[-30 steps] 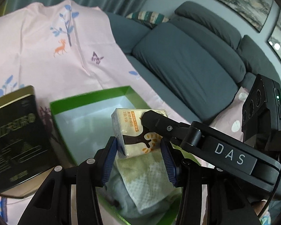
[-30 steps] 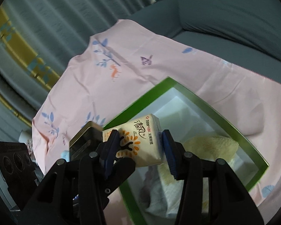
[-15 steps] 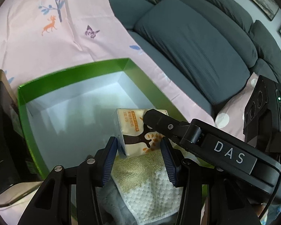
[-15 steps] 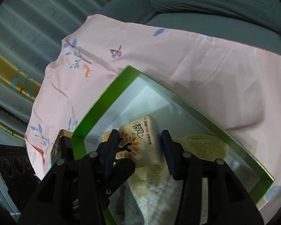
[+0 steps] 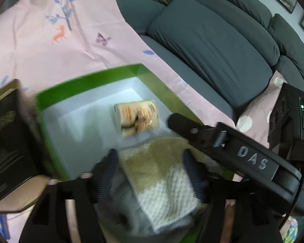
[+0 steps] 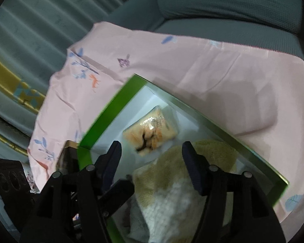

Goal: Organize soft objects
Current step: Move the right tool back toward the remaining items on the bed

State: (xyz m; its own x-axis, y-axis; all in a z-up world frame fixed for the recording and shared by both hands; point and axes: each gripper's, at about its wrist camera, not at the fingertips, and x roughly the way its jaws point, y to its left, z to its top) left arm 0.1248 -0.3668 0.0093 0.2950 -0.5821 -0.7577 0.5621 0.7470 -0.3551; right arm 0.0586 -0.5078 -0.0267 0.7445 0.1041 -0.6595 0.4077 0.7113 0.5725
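Tissue pack, a small soft block in glossy crinkled film printed orange and brown, now lies free on the white floor of the green box; 1 second ago both grippers pinched it between their pads. That release suggests this item is stowed, and the next soft thing can probably be fetched.

Going left to right in the left wrist view: at 9 o'clock a dark tin with gold lettering stands just outside the box wall, rigid and shiny. The box is a shallow rectangular tray, stiff card by its look, resting on a smooth pink sheet printed with trees and a deer. At 6 o'clock the left gripper has its jaws opening, spread with nothing pressed between them; below it sits a folded towel, waffle-textured, tan fading to white. The right gripper's black arm crosses in from 4 o'clock.

In the right wrist view the right gripper likewise has its jaws opening and empty, the pack just beyond them at 12 o'clock, beside the towel. A grey sofa, matte and plump, fills the 2 o'clock side.
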